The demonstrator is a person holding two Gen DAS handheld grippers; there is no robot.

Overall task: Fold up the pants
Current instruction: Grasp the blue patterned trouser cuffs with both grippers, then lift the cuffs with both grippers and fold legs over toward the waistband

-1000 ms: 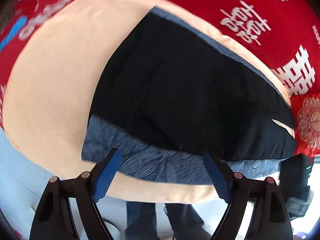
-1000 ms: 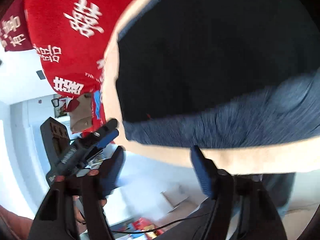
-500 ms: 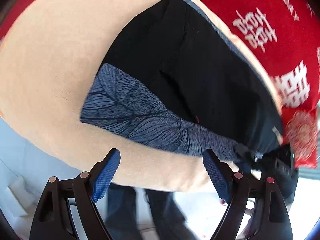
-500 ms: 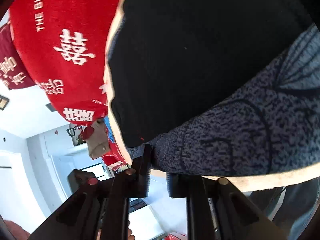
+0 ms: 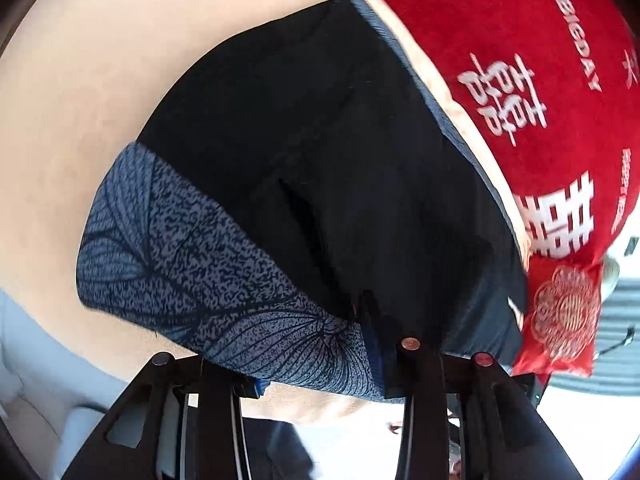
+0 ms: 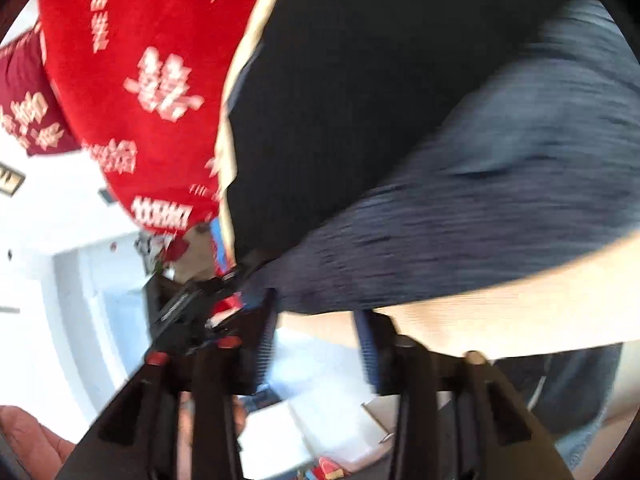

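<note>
Black pants (image 5: pixel 320 160) with a blue patterned band (image 5: pixel 192 256) lie flat on a round beige table (image 5: pixel 72 80). My left gripper (image 5: pixel 316 360) is shut on the band's near edge where it meets the black cloth; the fabric hides one finger. In the blurred right wrist view the pants (image 6: pixel 380 100) fill the upper right. My right gripper (image 6: pixel 318 320) is at their near hem, its jaws opening. The cloth edge lies just past the fingertips and nothing is pressed between them. The left gripper (image 6: pixel 192 308) shows there at the pants' left corner.
A red cloth with white characters (image 5: pixel 520 40) covers the far side of the table. A red packet (image 5: pixel 560 316) lies at its right edge. A person's jeans-clad legs (image 6: pixel 560 392) stand by the near rim. Boxes lie on the floor (image 6: pixel 280 420) below.
My left gripper has dropped to the near edge and closed on the patterned band. My right gripper, shut on the hem half a second ago, has let go and spread its fingers.
</note>
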